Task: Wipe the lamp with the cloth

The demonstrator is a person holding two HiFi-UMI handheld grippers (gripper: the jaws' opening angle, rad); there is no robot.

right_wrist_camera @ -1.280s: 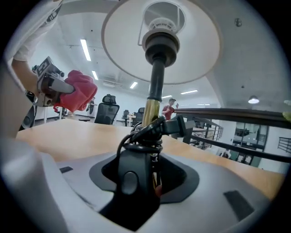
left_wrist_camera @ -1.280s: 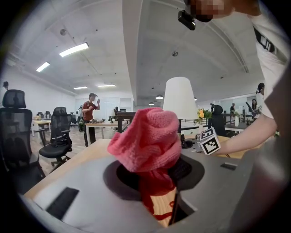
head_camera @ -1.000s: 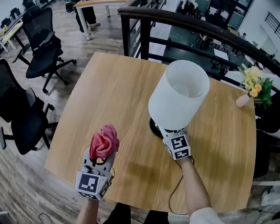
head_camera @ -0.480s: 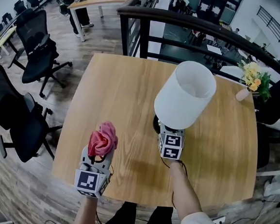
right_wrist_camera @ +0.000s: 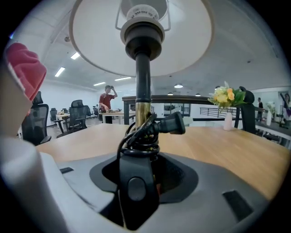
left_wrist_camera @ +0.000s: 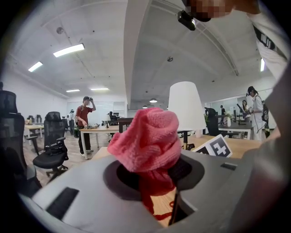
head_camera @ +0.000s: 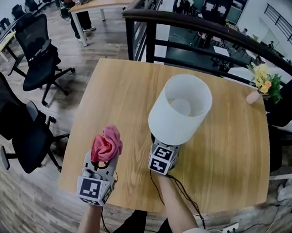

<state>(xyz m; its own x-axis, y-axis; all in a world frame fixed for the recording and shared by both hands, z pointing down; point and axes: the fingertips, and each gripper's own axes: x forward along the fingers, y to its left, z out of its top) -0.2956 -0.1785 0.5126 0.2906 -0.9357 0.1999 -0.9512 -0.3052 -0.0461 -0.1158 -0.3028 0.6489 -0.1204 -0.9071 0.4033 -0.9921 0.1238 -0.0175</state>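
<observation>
Left tongs (head_camera: pixel 102 161) grip cloth (head_camera: pixel 107 143), right tongs (head_camera: pixel 164 146) lamp (head_camera: pixel 181 109).

Scene evenly lit by ceiling strip lights (left_wrist_camera: pixel 68 50); soft shadows cast on table (head_camera: pixel 113 85); gripper views fisheye-warped, edges vignetted.

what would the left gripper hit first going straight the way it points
Likely only the bare table: the left gripper, shut on the pink cloth, aims left of the lamp; depth is unclear.
</observation>
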